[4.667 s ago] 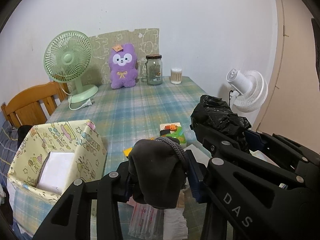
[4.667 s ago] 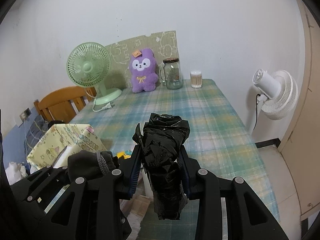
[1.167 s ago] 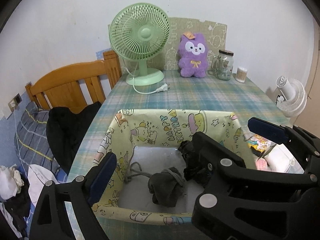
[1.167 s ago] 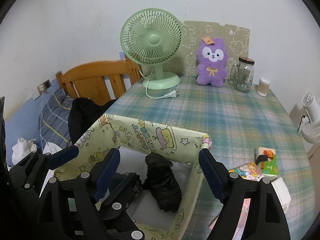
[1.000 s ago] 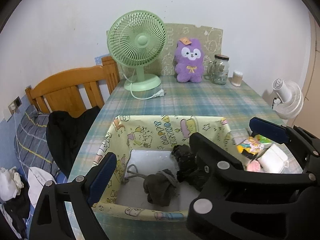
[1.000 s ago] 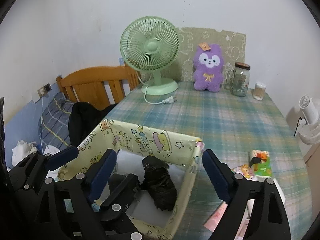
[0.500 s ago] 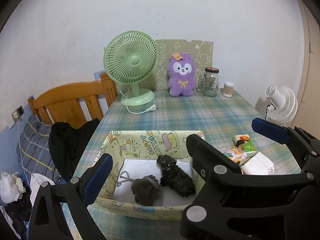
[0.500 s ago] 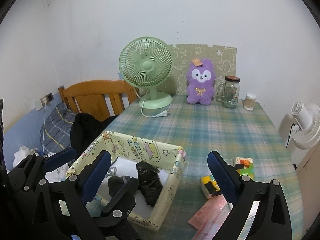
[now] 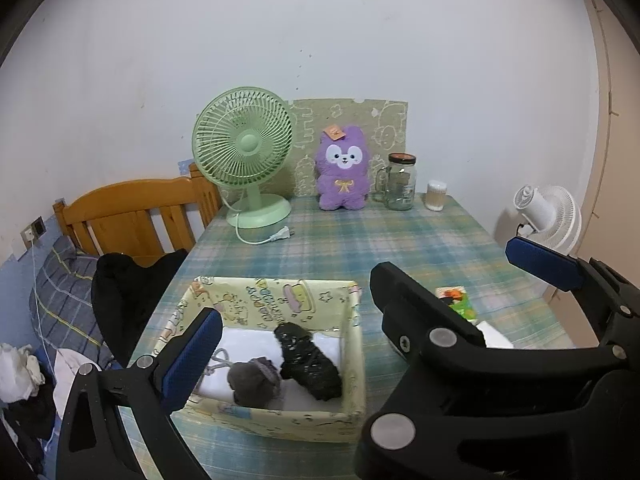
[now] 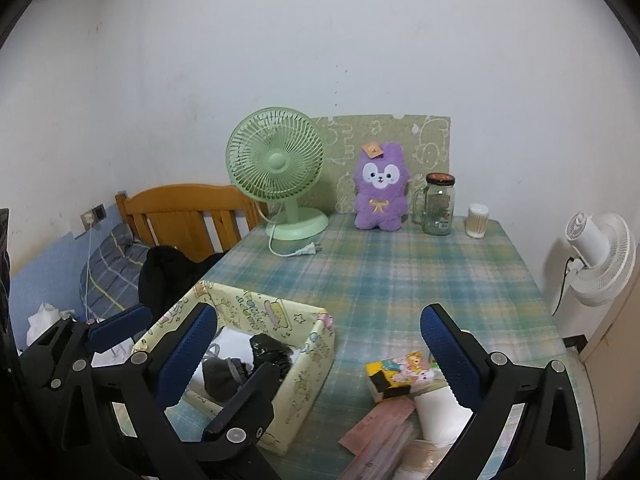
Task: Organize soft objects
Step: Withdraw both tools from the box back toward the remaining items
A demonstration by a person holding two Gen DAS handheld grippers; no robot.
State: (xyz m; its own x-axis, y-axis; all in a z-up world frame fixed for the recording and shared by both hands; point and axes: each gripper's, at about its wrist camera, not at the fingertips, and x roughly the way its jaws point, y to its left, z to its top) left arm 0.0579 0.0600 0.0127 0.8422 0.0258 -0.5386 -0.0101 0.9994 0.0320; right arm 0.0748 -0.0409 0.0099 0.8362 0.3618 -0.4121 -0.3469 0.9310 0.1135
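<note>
A yellow cartoon-print box (image 9: 280, 292) (image 10: 308, 364) stands on the plaid table. In it lie a grey knitted bundle (image 9: 254, 380) (image 10: 220, 374) and a crumpled black plastic bag (image 9: 310, 362) (image 10: 272, 350), side by side on a white lining. My left gripper (image 9: 320, 332) hovers above and in front of the box, jaws opening, with nothing gripped. My right gripper (image 10: 318, 314) hangs beside it over the box's right edge, jaws also opening and empty. A purple plush toy (image 9: 342, 168) sits upright at the table's far edge.
At the back stand a green desk fan (image 9: 244, 148) with its loose plug, a glass jar (image 9: 400, 182) and a cotton-swab tub (image 9: 435, 196). Packets and a white pack (image 10: 400, 372) lie right of the box. A wooden chair (image 9: 132, 208) with dark clothing is left; a white fan (image 9: 548, 216) right.
Both grippers earlier held the grey bundle and the black bag; these now lie in the box. Over the last second both grippers pulled back and up, jaws widening.
</note>
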